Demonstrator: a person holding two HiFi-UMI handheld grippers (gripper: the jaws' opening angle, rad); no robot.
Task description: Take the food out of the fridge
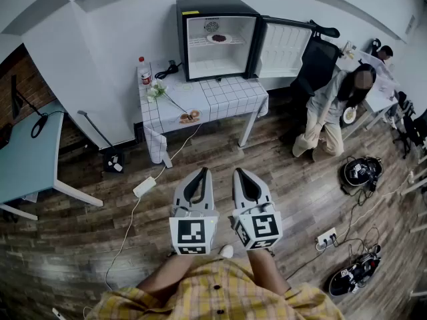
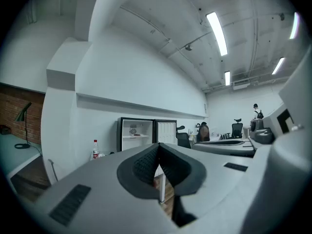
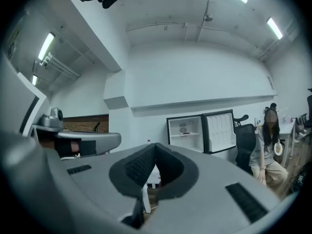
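Head view shows our left tool (image 1: 202,173) and right tool (image 1: 239,173) clenched, empty. Far ahead, the food plate (image 1: 219,38) sits on a shelf in the open fridge (image 1: 213,7), beyond the tiled surface (image 1: 227,95) and a floor power strip (image 1: 143,187). Only our gripper views show the ceiling lights (image 2: 218,33).

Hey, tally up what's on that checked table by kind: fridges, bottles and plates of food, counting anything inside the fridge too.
Fridge: 1
Bottle: 1
Plates of food: 2
Total: 4
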